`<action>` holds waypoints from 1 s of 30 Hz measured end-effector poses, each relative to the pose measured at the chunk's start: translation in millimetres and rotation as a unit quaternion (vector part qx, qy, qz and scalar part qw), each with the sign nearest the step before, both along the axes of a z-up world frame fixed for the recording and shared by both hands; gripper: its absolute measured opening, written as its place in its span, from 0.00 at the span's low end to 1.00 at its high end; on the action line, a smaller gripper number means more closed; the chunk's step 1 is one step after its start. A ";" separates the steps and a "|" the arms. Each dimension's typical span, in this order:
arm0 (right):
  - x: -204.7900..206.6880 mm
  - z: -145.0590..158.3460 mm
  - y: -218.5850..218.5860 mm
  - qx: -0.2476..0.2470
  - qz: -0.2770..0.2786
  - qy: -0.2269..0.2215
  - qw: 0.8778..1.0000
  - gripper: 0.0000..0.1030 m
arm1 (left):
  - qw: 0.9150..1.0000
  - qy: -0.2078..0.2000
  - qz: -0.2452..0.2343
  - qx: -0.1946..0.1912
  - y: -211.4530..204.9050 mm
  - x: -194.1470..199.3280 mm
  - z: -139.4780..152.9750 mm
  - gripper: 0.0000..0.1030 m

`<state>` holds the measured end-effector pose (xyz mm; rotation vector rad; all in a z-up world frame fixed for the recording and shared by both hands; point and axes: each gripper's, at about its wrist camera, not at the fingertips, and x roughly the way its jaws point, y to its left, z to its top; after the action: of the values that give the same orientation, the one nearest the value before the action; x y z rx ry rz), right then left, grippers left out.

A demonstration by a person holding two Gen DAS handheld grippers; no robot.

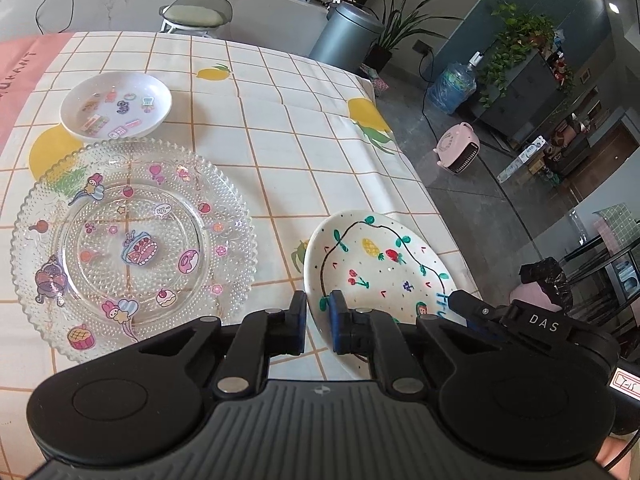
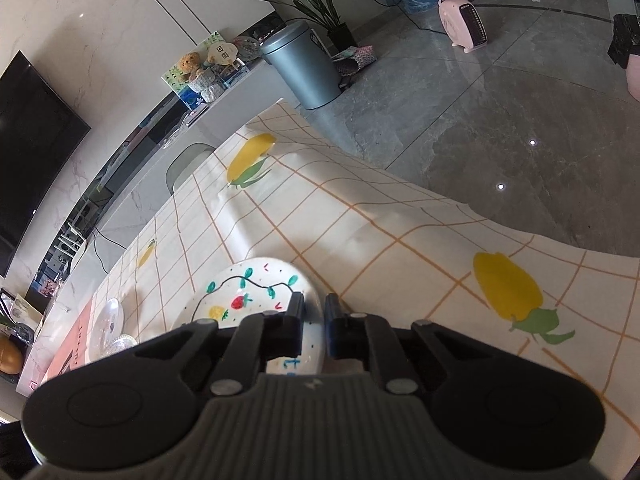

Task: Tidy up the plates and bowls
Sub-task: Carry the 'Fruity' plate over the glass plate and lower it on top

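Observation:
A white hand-painted fruit plate [image 1: 376,264] is tilted above the checked tablecloth, near the table's right edge. My left gripper [image 1: 319,322] is shut on its near left rim. My right gripper [image 1: 460,312] is shut on its right rim; in the right wrist view my right gripper [image 2: 314,316] pinches the rim of the same plate [image 2: 240,300]. A large clear glass plate [image 1: 132,248] with cartoon stickers lies to the left. A small white bowl [image 1: 116,110] with stickers sits behind it.
The table edge [image 1: 424,184] runs close on the right, with grey floor beyond. A grey bin [image 1: 344,36], a pink heater [image 1: 458,152] and a stool [image 1: 196,16] stand off the table. A pink mat [image 1: 24,76] covers the far left.

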<state>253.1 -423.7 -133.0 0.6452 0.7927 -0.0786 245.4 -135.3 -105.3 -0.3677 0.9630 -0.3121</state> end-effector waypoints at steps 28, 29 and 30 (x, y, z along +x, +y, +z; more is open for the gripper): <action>-100.9 12.9 67.0 0.029 0.072 0.056 0.995 0.07 | 0.999 0.011 0.040 0.035 67.8 -121.4 17.2 0.12; -102.2 13.0 70.4 0.027 0.076 0.057 0.995 0.07 | 0.998 0.014 0.043 0.037 69.5 -122.5 15.8 0.12; -103.4 13.2 73.3 0.025 0.079 0.057 0.995 0.07 | 0.998 0.018 0.047 0.040 71.0 -123.5 14.4 0.12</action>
<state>149.7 -350.4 -119.7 0.6263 0.9557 0.0496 121.9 -64.2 -90.9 -0.3453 0.9866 -0.1820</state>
